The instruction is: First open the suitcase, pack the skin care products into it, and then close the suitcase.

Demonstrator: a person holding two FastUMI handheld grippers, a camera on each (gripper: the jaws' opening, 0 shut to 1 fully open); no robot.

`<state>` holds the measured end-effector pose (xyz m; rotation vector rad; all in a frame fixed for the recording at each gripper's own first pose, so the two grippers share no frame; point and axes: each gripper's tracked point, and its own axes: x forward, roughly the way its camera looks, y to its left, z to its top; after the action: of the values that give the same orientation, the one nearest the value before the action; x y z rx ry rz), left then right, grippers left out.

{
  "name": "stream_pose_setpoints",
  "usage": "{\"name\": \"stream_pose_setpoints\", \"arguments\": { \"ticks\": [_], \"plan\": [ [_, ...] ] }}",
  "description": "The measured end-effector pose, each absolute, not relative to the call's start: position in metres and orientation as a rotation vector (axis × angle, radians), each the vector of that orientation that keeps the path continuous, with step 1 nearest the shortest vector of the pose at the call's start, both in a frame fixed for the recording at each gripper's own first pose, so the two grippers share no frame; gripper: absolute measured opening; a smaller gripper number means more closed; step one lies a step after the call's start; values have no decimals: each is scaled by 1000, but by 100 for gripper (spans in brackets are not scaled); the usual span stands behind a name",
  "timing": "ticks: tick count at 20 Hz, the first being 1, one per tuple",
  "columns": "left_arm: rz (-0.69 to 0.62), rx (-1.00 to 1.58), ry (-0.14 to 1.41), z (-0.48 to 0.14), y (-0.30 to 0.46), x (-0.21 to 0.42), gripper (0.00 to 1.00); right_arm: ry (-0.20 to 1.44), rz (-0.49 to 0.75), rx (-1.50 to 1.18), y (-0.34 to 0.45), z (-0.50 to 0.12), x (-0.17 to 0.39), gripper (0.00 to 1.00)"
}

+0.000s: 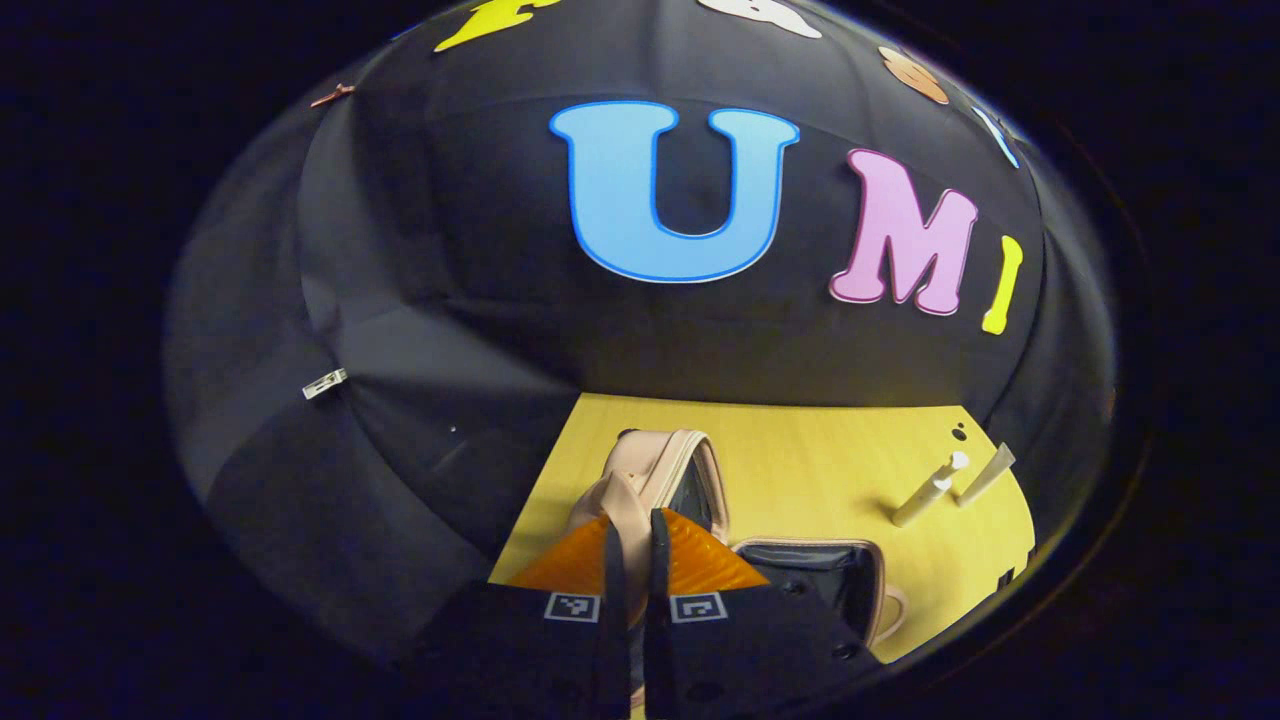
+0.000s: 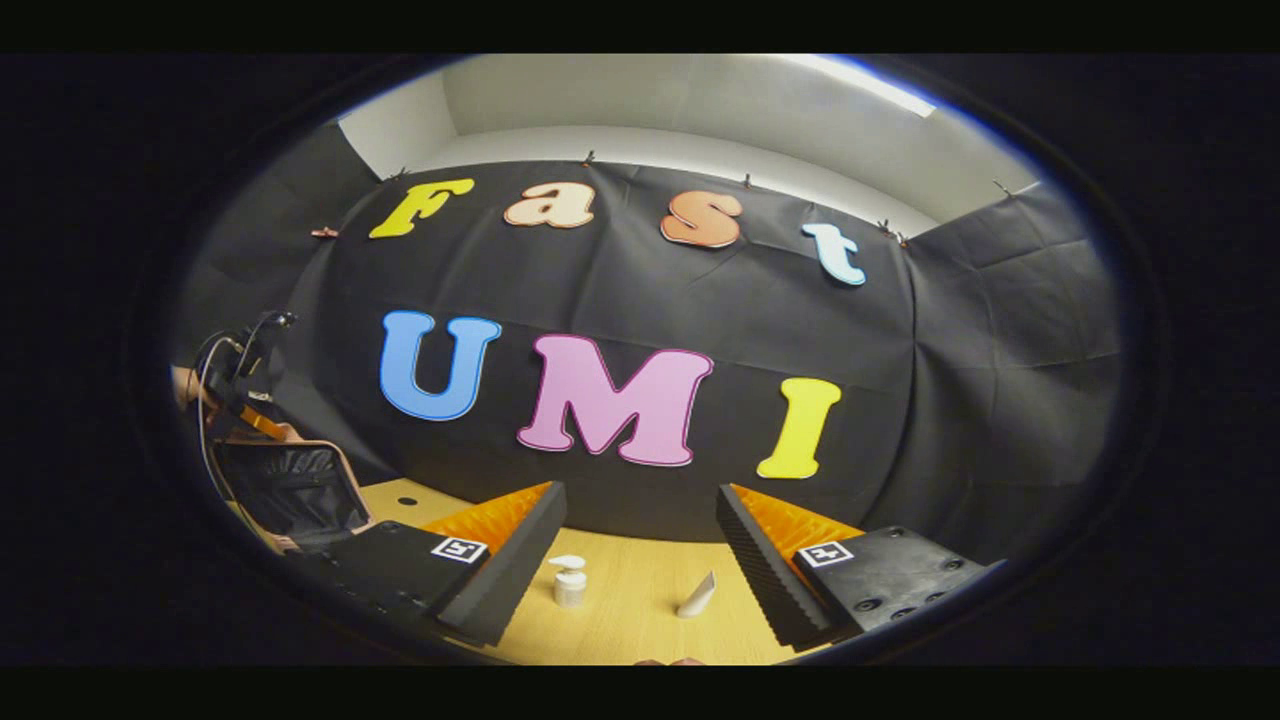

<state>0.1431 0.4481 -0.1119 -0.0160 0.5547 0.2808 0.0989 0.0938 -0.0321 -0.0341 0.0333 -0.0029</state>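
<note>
A small beige suitcase stands open on the yellow table. Its lid (image 1: 655, 465) is raised upright, and its base (image 1: 830, 580) shows a dark lining. My left gripper (image 1: 631, 545) is shut on the lid's rim, with beige material pinched between its fingers. To the right lie a white pump bottle (image 1: 930, 488) and a white tube (image 1: 986, 474). In the right gripper view, my right gripper (image 2: 640, 570) is open above the table, with the pump bottle (image 2: 569, 582) and the tube (image 2: 697, 596) standing ahead between its fingers. The raised lid (image 2: 290, 490) is at far left there.
The black cloth wall rises right behind the table's far edge (image 1: 760, 402). A small dark hole (image 1: 958, 433) sits in the tabletop near the bottles. A hand and cables (image 2: 225, 375) show above the lid in the right gripper view.
</note>
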Motion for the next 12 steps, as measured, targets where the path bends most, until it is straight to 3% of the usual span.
{"name": "stream_pose_setpoints", "arguments": {
  "ticks": [6, 9, 12],
  "plan": [
    [363, -114, 637, -225, 564, 125, 11, 147, -55, -26, 113, -49, 86, 96],
    [388, -323, 683, -288, 583, 117, 11, 213, -80, -45, 121, -65, 82, 96],
    [398, -381, 675, -313, 602, 102, 13, 275, -96, -39, 128, -83, 76, 96]
  ]
}}
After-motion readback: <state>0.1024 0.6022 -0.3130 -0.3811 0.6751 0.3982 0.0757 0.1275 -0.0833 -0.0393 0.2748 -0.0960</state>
